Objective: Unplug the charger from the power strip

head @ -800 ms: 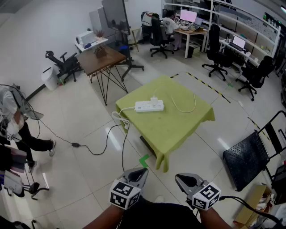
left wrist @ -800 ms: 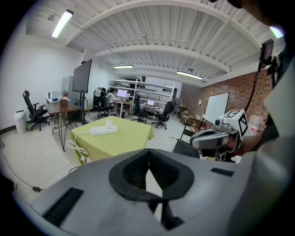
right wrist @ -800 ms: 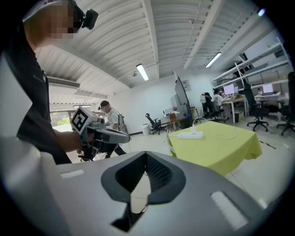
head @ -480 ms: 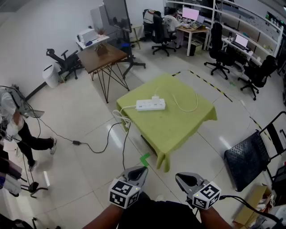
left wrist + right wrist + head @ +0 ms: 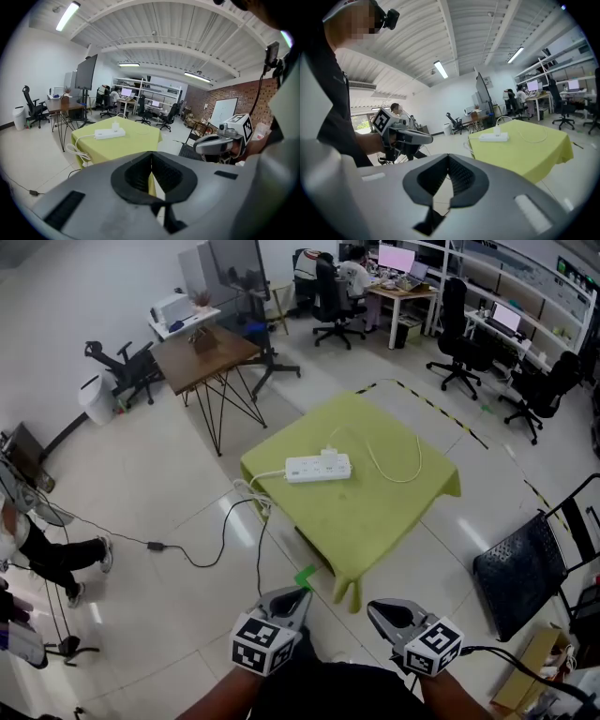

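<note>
Approach step: left gripper (image 5: 296,596) and right gripper (image 5: 374,610) both empty, jaws pressed together, charger (image 5: 329,455) plugged into strip (image 5: 314,468) on table (image 5: 375,517), well ahead of both jaws; next, close in, spread one pair, pinch charger, pull straight up.

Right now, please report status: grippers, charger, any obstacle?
Left gripper and right gripper shut, empty, short of the table. White charger plugged in power strip. No obstacle seen between.
</note>
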